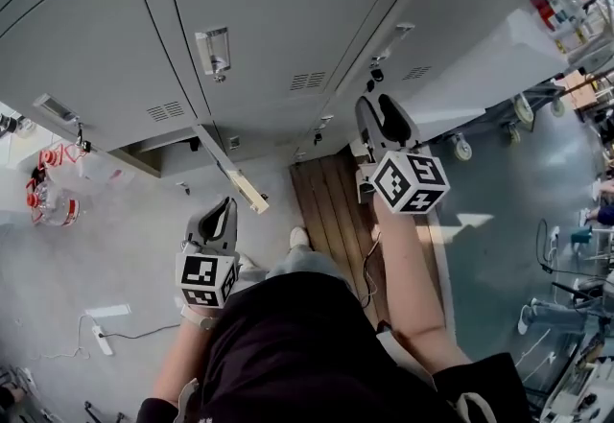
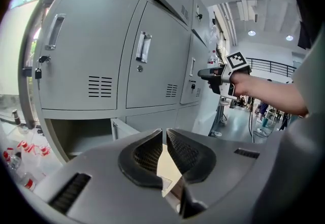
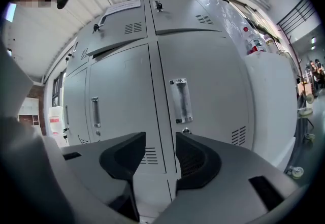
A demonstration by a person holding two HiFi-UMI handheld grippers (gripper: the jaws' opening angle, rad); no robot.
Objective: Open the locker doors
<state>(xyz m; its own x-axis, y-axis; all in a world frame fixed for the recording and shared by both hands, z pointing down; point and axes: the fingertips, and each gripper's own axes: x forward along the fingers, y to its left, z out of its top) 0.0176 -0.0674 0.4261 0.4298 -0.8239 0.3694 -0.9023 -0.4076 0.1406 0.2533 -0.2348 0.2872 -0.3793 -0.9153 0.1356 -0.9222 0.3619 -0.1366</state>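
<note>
Facing the closed locker door [image 3: 218, 81] at the centre of the right gripper view, I hold the right gripper [image 3: 160, 139] with jaws moderately apart and empty. It is lined up just below the handle [image 3: 181, 100], presumably to grasp it. The left gripper [image 2: 164, 134] hangs low, jaws drawn to a slit, holding nothing. A lower door [image 1: 240, 183] already stands open at the head view's centre — keep clear of it. Bottles [image 1: 53, 186] sit at the left edge.

lockers [image 1: 288, 18]: smooth matt metal | floor planks [image 1: 331, 210]: wood, probably
</note>
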